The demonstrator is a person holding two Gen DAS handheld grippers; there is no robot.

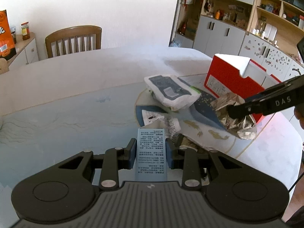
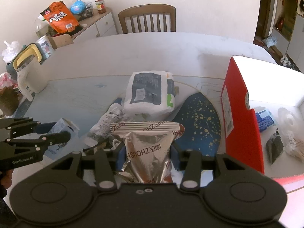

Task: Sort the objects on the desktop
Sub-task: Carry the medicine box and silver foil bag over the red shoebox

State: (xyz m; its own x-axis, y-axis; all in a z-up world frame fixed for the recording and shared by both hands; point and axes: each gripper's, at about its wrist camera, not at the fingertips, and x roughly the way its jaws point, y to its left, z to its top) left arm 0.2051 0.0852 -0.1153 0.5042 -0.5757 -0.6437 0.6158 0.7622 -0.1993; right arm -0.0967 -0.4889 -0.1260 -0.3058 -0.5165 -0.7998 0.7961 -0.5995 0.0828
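Observation:
My left gripper is shut on a small light-blue carton printed with text, held above the table. From the right wrist view that left gripper enters at the left, with the carton between its fingers. My right gripper is shut on a crinkled silver foil packet; the left wrist view shows the packet hanging from the right gripper. An open red box stands at the right. A white plastic-wrapped pack and a white tube lie on the pile below.
A blue gold-speckled mat lies under the pile. The red box holds a blue item, a dark triangular bag and white bits. A white kettle stands at the table's left; a wooden chair is behind.

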